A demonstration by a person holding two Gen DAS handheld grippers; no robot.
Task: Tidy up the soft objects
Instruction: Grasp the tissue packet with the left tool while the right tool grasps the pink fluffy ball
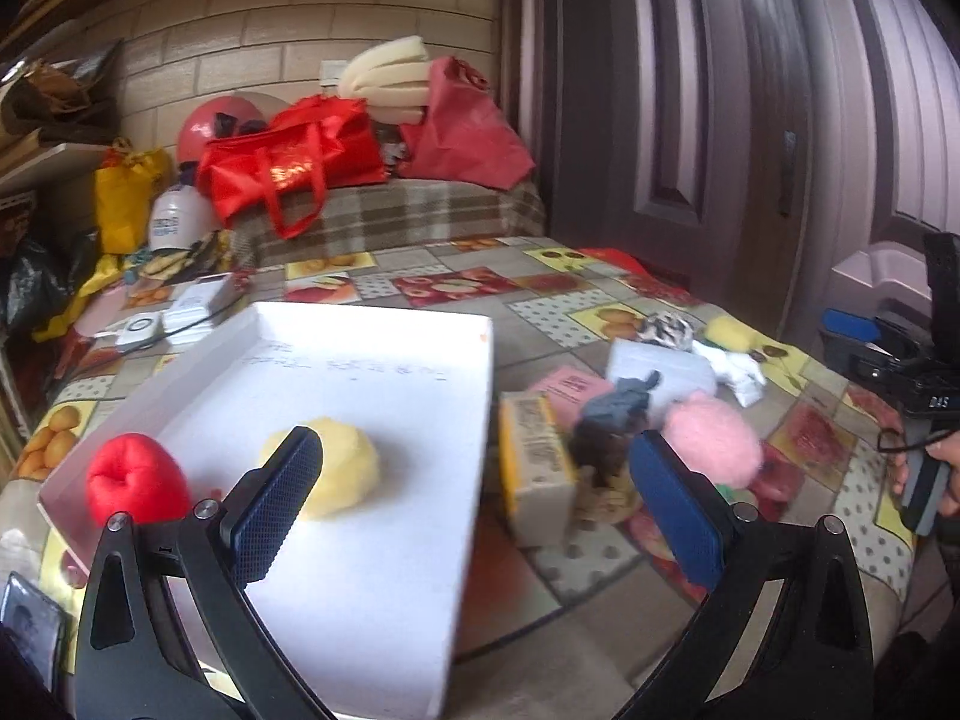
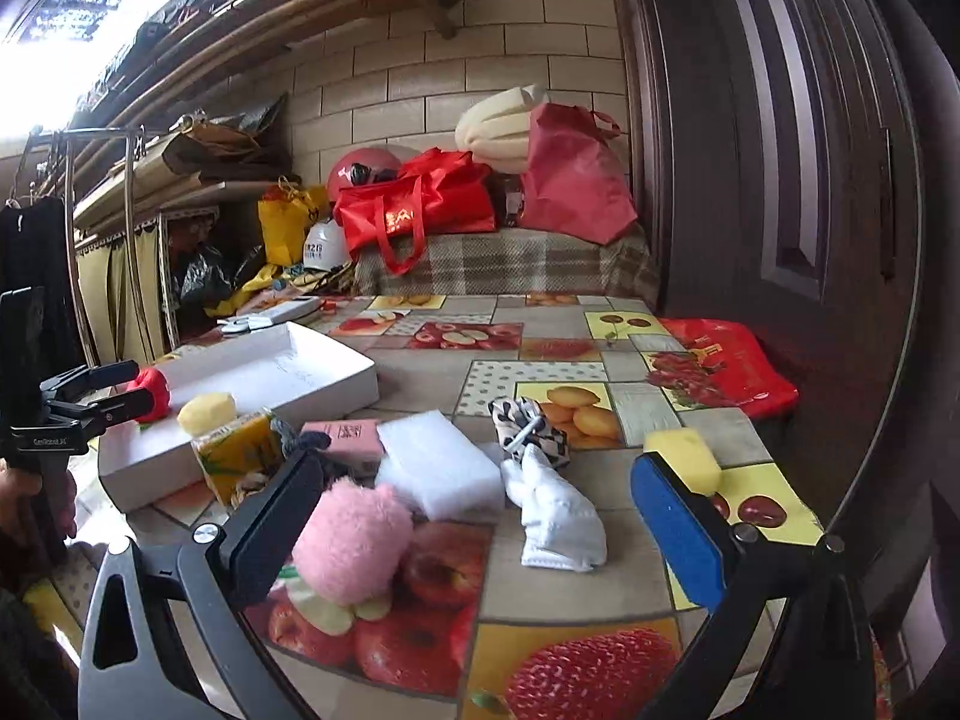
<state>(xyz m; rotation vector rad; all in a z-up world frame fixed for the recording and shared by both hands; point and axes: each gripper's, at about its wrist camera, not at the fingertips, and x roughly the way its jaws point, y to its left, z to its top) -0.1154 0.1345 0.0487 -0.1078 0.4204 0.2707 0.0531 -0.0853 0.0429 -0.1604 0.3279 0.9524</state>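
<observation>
Yellow sponge (image 2: 684, 455) shows clearly only past the right fingers (image 2: 675, 525); both pairs open

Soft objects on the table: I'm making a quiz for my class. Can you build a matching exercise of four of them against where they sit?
Things:
1. yellow ball
2. pink pompom
3. yellow sponge
4. red soft toy

Places:
A. by the right gripper's blue pad
B. on the tray's near-left rim
C. inside the white tray
D. beside the white foam block

Pairs: 1-C, 2-D, 3-A, 4-B
</observation>
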